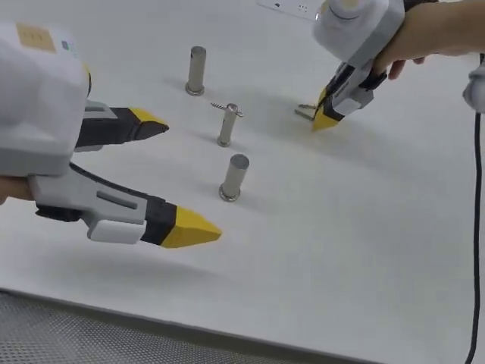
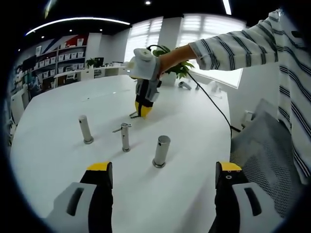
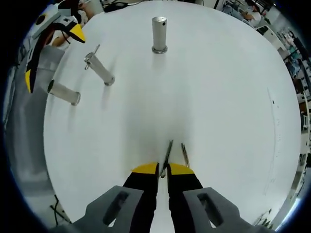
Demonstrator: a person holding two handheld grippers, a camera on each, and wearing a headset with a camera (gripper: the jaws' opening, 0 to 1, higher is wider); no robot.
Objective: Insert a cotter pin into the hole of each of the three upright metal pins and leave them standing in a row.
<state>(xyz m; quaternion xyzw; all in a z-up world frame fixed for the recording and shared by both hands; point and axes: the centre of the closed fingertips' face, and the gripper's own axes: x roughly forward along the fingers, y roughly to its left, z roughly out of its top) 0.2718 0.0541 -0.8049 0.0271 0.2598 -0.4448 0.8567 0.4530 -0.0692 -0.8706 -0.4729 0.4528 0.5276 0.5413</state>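
Three metal pins stand in a row on the white table [image 1: 364, 250]: the far pin [image 1: 196, 70], the middle pin [image 1: 227, 125] and the near pin [image 1: 235, 178]. A cotter pin [image 1: 227, 108] sits through the middle pin's top; the other two pins' holes look bare. My left gripper [image 1: 182, 176] hovers open to the left of the near pin, with nothing between its fingers. My right gripper [image 3: 163, 171] points down at the table beyond the row, shut on a cotter pin [image 3: 167, 155]. A second loose cotter pin [image 3: 184, 154] lies right beside it.
A black cable [image 1: 477, 197] runs down the right side of the table. The table's front edge [image 1: 227, 326] lies close below the left gripper, with grey flooring beyond. A white socket strip [image 1: 292, 6] sits at the far edge.
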